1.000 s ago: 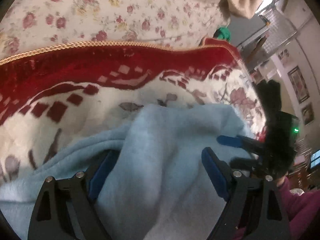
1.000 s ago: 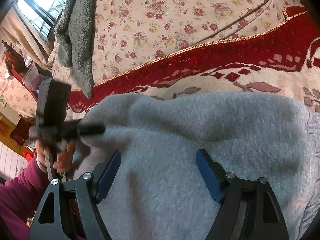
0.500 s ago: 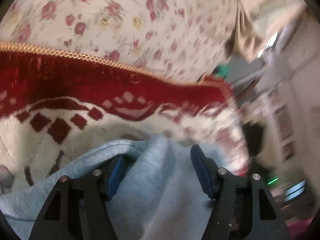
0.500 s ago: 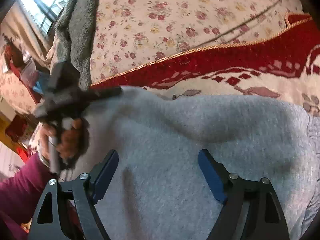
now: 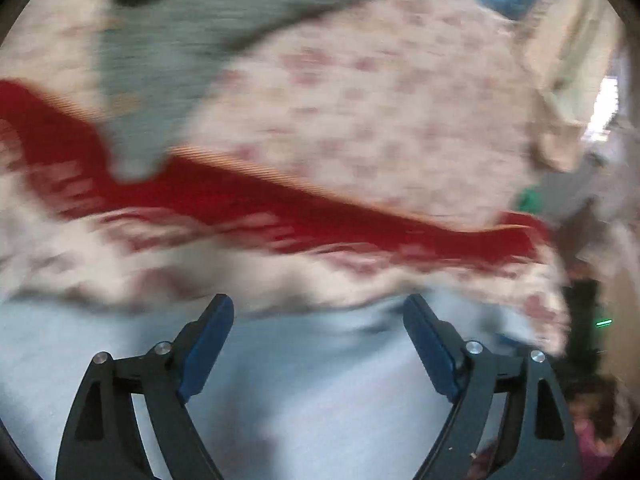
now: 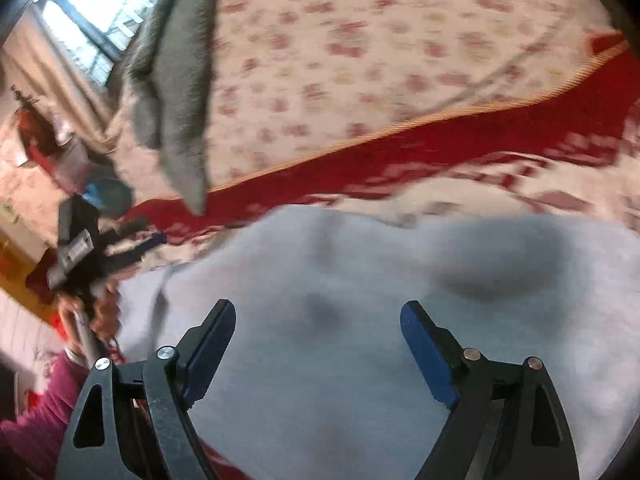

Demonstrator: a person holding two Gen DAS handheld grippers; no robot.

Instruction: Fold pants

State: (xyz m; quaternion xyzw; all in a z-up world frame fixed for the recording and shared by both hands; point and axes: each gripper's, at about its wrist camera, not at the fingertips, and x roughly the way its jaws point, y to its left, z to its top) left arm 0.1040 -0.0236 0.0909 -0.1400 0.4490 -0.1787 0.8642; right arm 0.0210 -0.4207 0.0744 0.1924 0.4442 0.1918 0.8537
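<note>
The pale grey-blue pants [image 6: 360, 280] lie spread on the bed, filling the lower half of the right wrist view. My right gripper [image 6: 318, 306] hovers over them with its jaws wide open and nothing between the blue pads. In the blurred left wrist view the pants [image 5: 320, 400] lie below my left gripper [image 5: 318, 304]. Its jaws are opening and nothing is between them. The right wrist view also shows the left gripper [image 6: 154, 232] off the pants' left edge, held by a hand [image 6: 100, 308].
The pants rest on a red-and-cream patterned blanket [image 5: 280, 208] with a gold trim. Beyond it lies a floral sheet [image 6: 380, 60], and a grey furry garment [image 6: 176, 100] hangs over that at the left. A magenta sleeve [image 6: 40, 420] is at the lower left.
The left gripper narrowed around a fold of the pants, then opened and swung off to the left; its view is now smeared. The right gripper drew back slightly over the pants.
</note>
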